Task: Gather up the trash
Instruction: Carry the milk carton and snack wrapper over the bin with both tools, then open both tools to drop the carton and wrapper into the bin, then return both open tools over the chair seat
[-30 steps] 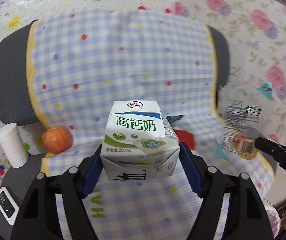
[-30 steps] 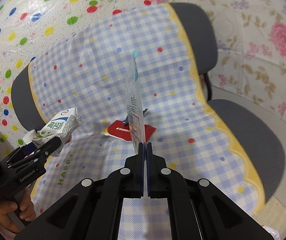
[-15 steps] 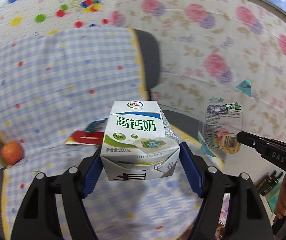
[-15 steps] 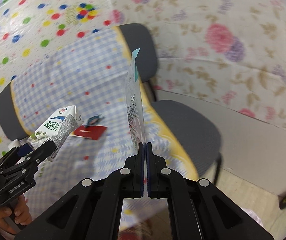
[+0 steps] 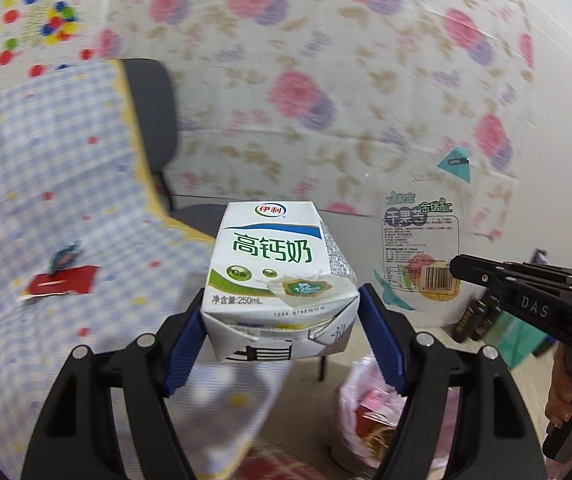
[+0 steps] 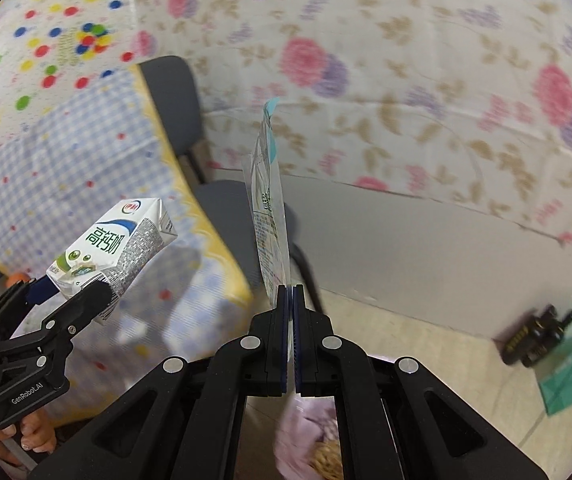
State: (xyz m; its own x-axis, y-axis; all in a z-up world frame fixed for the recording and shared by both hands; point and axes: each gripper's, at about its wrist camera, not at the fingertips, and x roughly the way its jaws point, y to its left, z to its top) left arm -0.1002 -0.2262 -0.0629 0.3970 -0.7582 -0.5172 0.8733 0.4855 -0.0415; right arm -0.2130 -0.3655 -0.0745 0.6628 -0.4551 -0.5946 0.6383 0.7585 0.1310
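Left gripper [image 5: 281, 320] is clamping a milk carton [image 5: 277, 280] at frame centre, above the chair's [image 5: 153, 120] checked cover [image 5: 45, 200]. Right gripper [image 6: 290, 300] is pinching a clear wrapper [image 6: 269, 220] upright at centre. A pink trash bag [image 5: 370, 408] is sitting lower right; a red packet [image 5: 61, 284] is lying at left on the cover.

Two black hand-held grippers with blue pads

The left gripper [image 5: 281, 316] was matte black, with ribbed blue fingers [image 5: 183, 340] and round silver screws; seen from the right wrist its side read "GenRobot.AI" in white, above bare fingertips with pale nails. The right gripper [image 6: 290, 300] was matching black, with thin blue pads, silver screws and white "DAS" lettering.
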